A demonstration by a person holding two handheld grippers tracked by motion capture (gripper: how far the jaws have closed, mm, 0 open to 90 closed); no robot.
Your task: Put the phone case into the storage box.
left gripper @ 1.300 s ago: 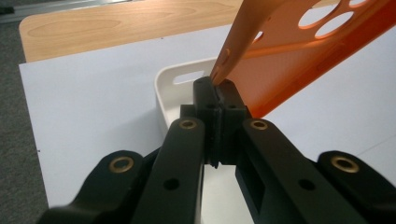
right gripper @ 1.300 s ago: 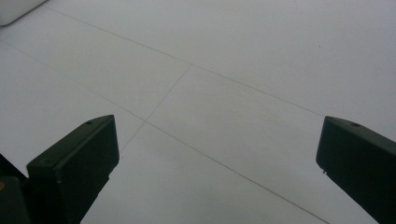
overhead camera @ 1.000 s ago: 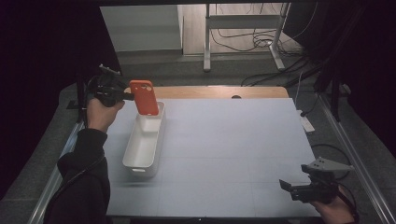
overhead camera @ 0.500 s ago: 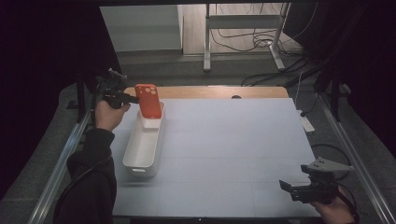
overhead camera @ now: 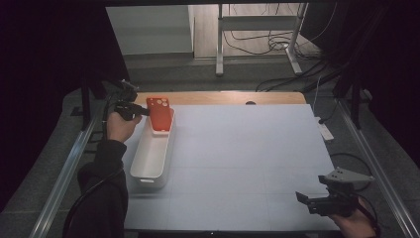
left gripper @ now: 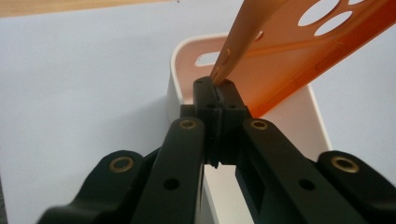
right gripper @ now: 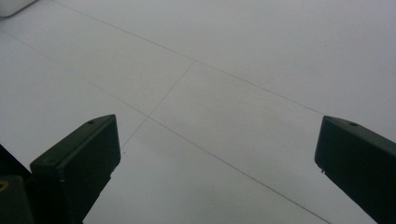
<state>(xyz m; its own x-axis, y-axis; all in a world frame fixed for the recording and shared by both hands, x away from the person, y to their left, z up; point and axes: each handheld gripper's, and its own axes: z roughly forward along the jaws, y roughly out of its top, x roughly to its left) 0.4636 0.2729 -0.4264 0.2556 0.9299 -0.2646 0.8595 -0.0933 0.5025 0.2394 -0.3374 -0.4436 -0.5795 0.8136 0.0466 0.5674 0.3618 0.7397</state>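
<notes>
High view: orange phone case (overhead camera: 159, 113) bears no readable writing.

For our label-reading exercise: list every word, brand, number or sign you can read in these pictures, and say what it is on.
None: no readable text anywhere. The orange phone case, the white tray, the table sheet, the left gripper and the right gripper all look plain.

A broad pale-grey matte table top (overhead camera: 247, 163) (faint seam lines crossed it) carried a long white plastic tray (overhead camera: 151, 158) near its left edge, while a bare wooden strip (overhead camera: 223, 97) ran along the far side.
</notes>
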